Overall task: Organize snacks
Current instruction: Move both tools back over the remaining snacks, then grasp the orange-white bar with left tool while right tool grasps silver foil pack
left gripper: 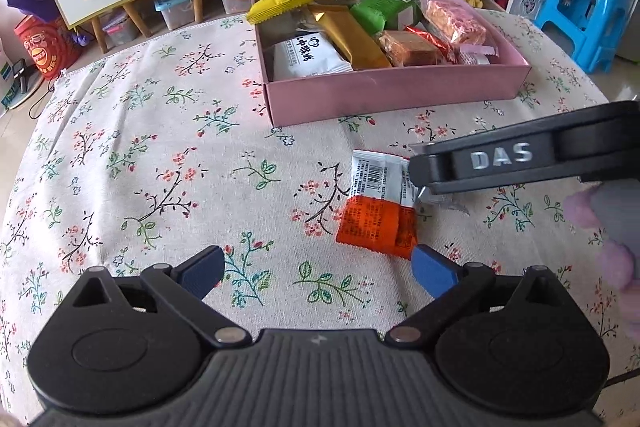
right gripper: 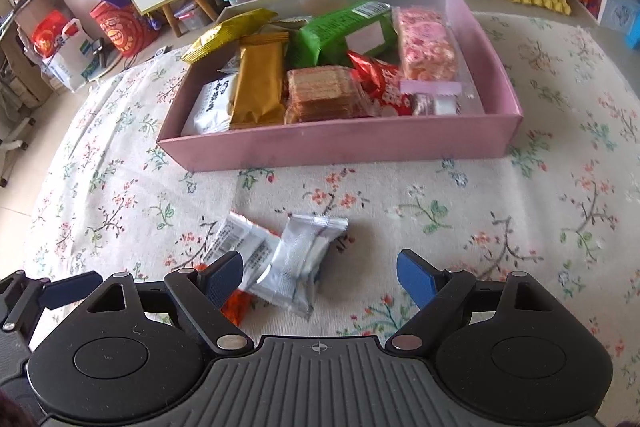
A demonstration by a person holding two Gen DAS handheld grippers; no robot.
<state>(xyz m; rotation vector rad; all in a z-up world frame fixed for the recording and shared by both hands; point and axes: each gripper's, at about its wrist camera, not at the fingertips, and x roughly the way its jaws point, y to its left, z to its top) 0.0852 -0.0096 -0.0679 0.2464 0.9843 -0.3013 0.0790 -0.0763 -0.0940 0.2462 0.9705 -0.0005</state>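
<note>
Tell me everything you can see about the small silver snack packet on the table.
The silver packet is a small pillow-shaped foil wrapper, crinkled and shiny, with crimped ends and a faint white panel. It lies flat on the floral tablecloth, in front of the pink box and apart from it. One end rests on the orange-and-white packet. It sits between the open fingers of the right tool, which do not grip it.

room: we see bare tablecloth (right gripper: pixel 500 211) right of the silver packet (right gripper: pixel 298 263); block: pink box (right gripper: pixel 344 147) wall beyond; orange packet (left gripper: pixel 376 227) alongside
</note>
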